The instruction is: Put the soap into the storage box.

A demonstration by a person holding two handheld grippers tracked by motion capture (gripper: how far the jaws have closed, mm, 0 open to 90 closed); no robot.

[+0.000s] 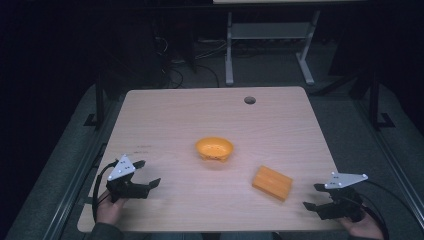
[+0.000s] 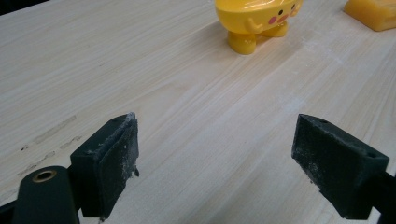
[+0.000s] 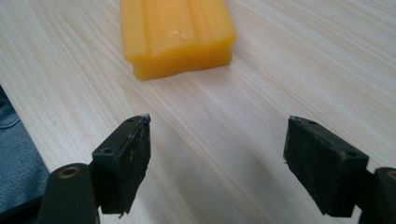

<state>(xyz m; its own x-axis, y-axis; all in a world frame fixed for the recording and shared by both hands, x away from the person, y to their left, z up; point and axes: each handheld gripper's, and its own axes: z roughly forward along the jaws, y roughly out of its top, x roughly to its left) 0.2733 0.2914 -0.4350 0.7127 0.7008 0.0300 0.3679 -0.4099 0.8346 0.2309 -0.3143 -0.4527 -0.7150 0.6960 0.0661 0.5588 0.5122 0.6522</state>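
A yellow bowl (image 1: 214,148) shaped like a duck, with small feet and pink cheeks, stands near the middle of the wooden table (image 1: 210,115); the left gripper view has the bowl (image 2: 256,18) at its top edge. An orange ridged block (image 1: 272,183) lies flat to the bowl's right and nearer the front; the block (image 3: 175,32) fills the top of the right gripper view. My left gripper (image 1: 148,174) rests open at the front left, empty. At the front right corner my right gripper (image 1: 313,196) is open and empty, just short of the block.
A round cable hole (image 1: 249,100) sits near the table's far edge. Beyond the table, a white desk frame (image 1: 270,45) stands on the dark floor with loose cables. Blue fabric (image 3: 14,158) shows past the table's front edge.
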